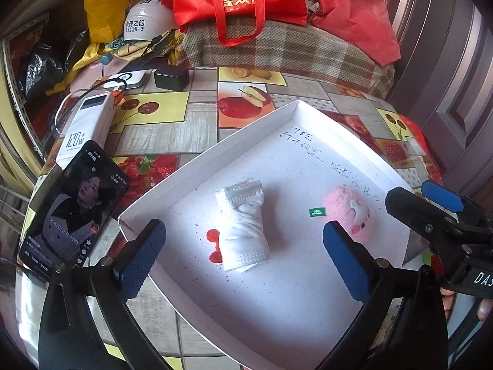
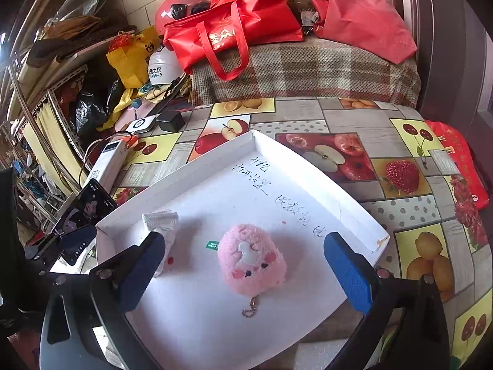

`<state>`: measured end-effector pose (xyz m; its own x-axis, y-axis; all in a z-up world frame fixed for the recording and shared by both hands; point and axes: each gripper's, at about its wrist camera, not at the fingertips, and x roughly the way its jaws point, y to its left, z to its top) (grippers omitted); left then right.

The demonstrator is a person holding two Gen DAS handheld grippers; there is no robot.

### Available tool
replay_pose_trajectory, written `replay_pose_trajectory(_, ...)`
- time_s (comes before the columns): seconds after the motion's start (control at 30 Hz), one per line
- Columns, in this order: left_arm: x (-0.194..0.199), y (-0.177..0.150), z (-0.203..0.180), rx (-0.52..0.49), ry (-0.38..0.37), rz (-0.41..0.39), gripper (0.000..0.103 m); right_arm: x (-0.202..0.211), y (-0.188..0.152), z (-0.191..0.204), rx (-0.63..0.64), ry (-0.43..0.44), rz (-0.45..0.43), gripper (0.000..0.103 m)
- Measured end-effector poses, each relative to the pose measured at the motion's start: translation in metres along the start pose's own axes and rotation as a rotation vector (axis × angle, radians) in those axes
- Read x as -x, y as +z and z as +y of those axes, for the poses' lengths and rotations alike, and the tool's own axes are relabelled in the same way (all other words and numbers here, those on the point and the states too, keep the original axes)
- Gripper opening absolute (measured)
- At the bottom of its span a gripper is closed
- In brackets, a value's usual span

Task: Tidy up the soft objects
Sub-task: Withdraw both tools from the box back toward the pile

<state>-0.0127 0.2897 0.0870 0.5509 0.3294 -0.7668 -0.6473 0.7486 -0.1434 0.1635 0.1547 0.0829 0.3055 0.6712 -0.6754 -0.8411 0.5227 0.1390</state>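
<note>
A shallow white tray (image 1: 286, 317) (image 2: 197, 326) lies on the fruit-patterned table. In it rests a rolled white cloth (image 1: 245, 223) (image 2: 161, 220), lying free between the wide-spread blue fingers of my left gripper (image 1: 243, 254), which is open just above it. To the right sits a pink plush toy (image 1: 349, 211) (image 2: 251, 259) with a bead chain, also untouched. My right gripper (image 2: 243, 273) is open, its fingers standing either side of the plush; its blue-tipped finger (image 1: 440, 195) shows at the right of the left wrist view.
A phone (image 1: 74, 212) leans at the tray's left edge, with a white power bank (image 1: 87, 128) and a black charger (image 1: 171, 77) behind it. Red bags (image 2: 234, 30) and a plaid cushion (image 2: 308, 67) crowd the back. Red stains (image 1: 214, 243) mark the tray floor.
</note>
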Motion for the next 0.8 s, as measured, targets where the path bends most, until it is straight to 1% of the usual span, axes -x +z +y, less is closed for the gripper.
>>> replay_pose_trajectory(0.23, 0.024, -0.005, -0.008, -0.049, -0.014, -0.043, 0.103, 0.014, -0.001, 0.0, 0.005, -0.033, -0.015, 0.103)
replay_pose_trajectory(0.37, 0.041, -0.02, -0.016, -0.113, -0.037, -0.07, 0.103, 0.025, -0.003, -0.003, -0.002, -0.046, -0.026, 0.103)
replay_pose_trajectory(0.43, 0.05, -0.029, -0.021, -0.157, -0.062, -0.078, 0.103, 0.031, -0.005, -0.004, -0.005, -0.052, -0.032, 0.103)
replay_pose_trajectory(0.5, 0.06, -0.039, -0.028, -0.216, -0.1, -0.081, 0.103, 0.038, -0.007, -0.006, -0.005, -0.056, -0.038, 0.103)
replay_pose_trajectory(0.6, 0.073, -0.059, -0.044, -0.341, -0.187, -0.074, 0.103, 0.056, -0.012, -0.014, -0.018, -0.065, -0.062, 0.103)
replay_pose_trajectory(0.7, 0.079, -0.082, -0.057, -0.448, -0.299, -0.03, 0.103, 0.078, -0.024, -0.034, -0.063, -0.086, -0.089, 0.103)
replay_pose_trajectory(0.8, 0.082, -0.106, -0.075, -0.548, -0.405, 0.025, 0.103, 0.1, -0.044, -0.061, -0.142, -0.11, -0.101, 0.103)
